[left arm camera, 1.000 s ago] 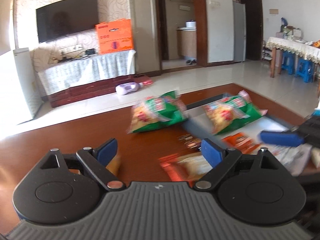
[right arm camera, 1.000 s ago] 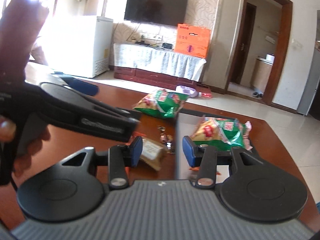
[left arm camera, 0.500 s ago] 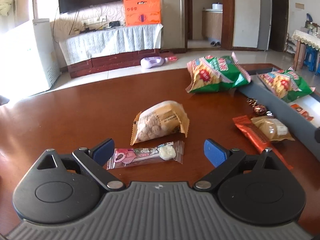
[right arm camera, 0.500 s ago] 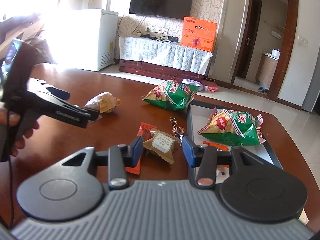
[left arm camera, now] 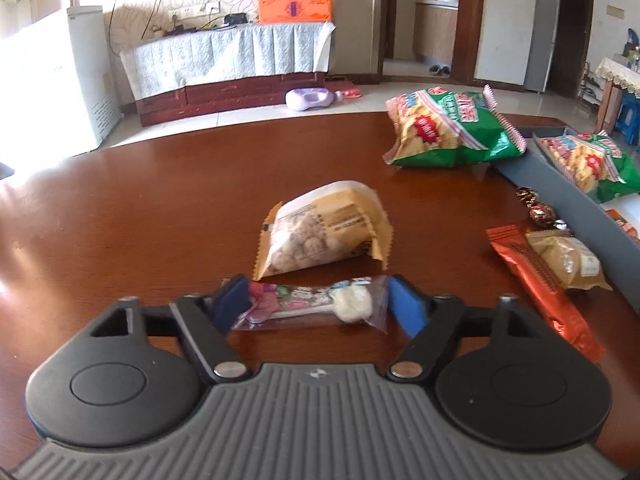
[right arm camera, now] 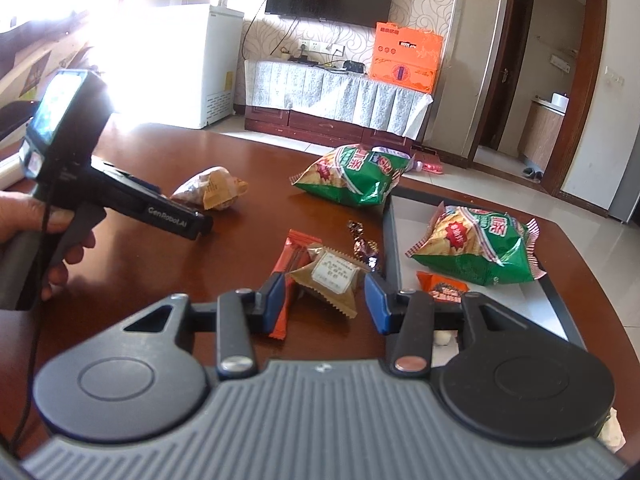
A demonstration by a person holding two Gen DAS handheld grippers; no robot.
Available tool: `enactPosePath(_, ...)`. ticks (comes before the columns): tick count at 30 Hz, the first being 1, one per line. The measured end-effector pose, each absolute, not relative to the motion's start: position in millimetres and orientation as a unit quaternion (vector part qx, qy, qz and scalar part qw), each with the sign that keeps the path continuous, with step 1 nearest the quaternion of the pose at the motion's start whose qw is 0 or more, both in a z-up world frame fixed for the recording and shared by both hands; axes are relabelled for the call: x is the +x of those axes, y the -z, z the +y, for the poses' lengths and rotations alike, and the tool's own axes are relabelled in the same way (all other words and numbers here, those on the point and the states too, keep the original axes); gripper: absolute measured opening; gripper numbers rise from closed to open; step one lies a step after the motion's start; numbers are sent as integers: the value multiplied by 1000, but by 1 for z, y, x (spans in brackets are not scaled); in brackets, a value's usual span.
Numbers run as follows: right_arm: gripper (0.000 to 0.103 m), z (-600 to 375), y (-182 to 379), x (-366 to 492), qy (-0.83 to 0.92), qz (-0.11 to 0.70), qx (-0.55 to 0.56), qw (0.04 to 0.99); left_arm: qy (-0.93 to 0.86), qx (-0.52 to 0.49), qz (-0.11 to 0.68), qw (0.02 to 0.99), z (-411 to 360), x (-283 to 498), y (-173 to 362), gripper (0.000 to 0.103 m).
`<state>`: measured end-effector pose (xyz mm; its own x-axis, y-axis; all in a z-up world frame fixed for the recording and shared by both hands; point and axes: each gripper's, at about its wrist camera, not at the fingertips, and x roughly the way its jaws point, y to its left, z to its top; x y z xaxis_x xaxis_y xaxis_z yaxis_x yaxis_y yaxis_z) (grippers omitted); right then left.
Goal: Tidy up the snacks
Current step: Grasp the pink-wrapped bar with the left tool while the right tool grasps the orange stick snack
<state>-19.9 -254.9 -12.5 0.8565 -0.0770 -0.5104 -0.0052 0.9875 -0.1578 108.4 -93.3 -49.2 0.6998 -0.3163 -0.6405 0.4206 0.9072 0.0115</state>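
Note:
My left gripper (left arm camera: 316,306) is open, its blue pads on either side of a clear lollipop packet (left arm camera: 308,306) lying on the wooden table (left arm camera: 140,208). A tan bag of round snacks (left arm camera: 324,232) lies just beyond it. My right gripper (right arm camera: 326,302) is open around a small brown pastry packet (right arm camera: 334,276) that lies on an orange-red wafer bar (right arm camera: 292,264). A grey tray (right arm camera: 394,240) at the right holds a green chip bag (right arm camera: 474,246) and an orange packet (right arm camera: 442,290). A second green chip bag (right arm camera: 352,174) lies on the table.
Wrapped chocolates (right arm camera: 362,242) lie by the tray's left wall. The left gripper's body and the hand holding it (right arm camera: 100,200) show in the right wrist view. Beyond the table are a TV stand (right arm camera: 336,100) and a white freezer (right arm camera: 176,64).
My left gripper has swung left from the tray, moved down to the lollipop packet and narrowed around it. My right gripper has edged forward around the pastry packet.

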Motion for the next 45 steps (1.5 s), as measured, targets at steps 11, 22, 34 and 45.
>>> enactPosePath(11,40,-242,27,-8,18,303,-69,950,223,75,327,915,-104,87,48,29)
enactPosePath(22,39,-221,46,26,48,327,-61,942,233,57,334,912,-90,71,47,26)
enactPosePath(34,23,-211,47,48,57,320,-65,944,247,60,327,910,-82,68,50,27)
enactPosePath(45,23,-206,44,32,29,327,-82,941,224,69,319,918,-90,61,53,26)
